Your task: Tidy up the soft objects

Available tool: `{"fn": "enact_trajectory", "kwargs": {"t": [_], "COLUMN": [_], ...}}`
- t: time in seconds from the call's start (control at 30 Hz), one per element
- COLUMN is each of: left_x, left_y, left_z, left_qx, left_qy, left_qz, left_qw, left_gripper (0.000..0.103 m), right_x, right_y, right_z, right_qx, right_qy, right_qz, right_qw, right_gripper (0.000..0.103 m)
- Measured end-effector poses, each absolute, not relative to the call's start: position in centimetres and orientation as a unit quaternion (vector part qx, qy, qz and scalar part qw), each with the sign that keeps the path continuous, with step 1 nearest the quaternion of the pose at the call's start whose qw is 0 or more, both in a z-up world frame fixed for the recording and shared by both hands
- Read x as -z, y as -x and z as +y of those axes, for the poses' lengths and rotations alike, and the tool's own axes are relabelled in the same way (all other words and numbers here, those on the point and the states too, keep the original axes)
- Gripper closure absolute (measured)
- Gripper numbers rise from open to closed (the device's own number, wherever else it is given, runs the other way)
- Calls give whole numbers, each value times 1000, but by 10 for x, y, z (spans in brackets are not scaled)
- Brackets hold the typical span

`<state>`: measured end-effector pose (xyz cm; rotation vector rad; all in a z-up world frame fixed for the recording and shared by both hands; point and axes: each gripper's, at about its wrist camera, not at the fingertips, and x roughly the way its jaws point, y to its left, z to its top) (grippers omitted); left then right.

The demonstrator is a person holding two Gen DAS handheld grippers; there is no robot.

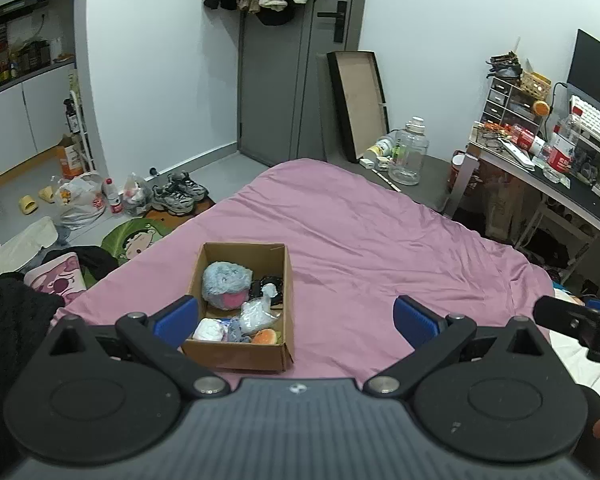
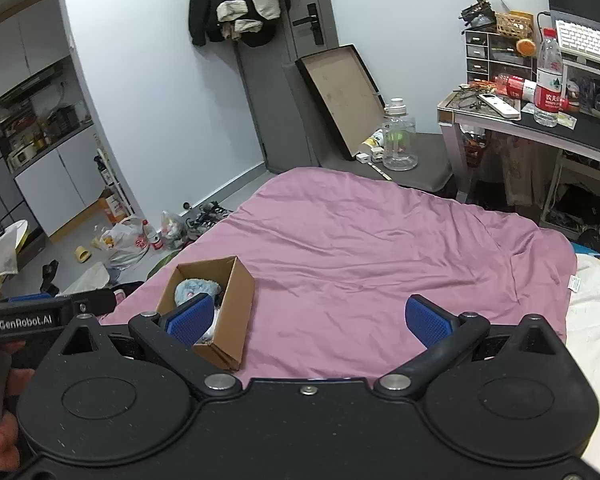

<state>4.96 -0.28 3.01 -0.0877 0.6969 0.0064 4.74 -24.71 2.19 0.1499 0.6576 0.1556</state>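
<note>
A cardboard box (image 1: pixel 286 280) sits on the pink bed cover (image 1: pixel 360 240). It holds a fluffy blue-and-pink plush (image 1: pixel 225 285), a white soft toy (image 1: pixel 256 314), a small white item (image 1: pixel 209 330), an orange plush (image 1: pixel 265 337) and a dark item (image 1: pixel 266 283). My left gripper (image 1: pixel 296 320) is open and empty, just behind the box. My right gripper (image 2: pixel 308 320) is open and empty to the right of the box (image 2: pixel 236 304), where the blue plush (image 2: pixel 194 288) shows inside.
A desk (image 2: pixel 540 120) with a water bottle (image 2: pixel 548 80) and clutter stands at the right. A clear jug (image 1: pixel 408 156) and a tray (image 1: pixel 360 100) lean by the grey door (image 1: pixel 276 80). Shoes (image 1: pixel 178 194), bags and clothes lie on the floor at left.
</note>
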Motion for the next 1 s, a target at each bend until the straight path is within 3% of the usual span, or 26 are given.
{"fn": "enact_trajectory", "kwargs": {"t": [1.0], "left_x": [-46], "left_y": [-24], "left_z": [-1], "left_qx": [-13], "left_qy": [43], "left_qz": [330], "left_qw": [943], "left_gripper": [0], "right_x": [-31], "right_y": [-33], "right_z": [-251], "right_qx": [-84], "right_qy": [-67], "right_qz": [312], "right_qw": [944], "right_gripper": [0]}}
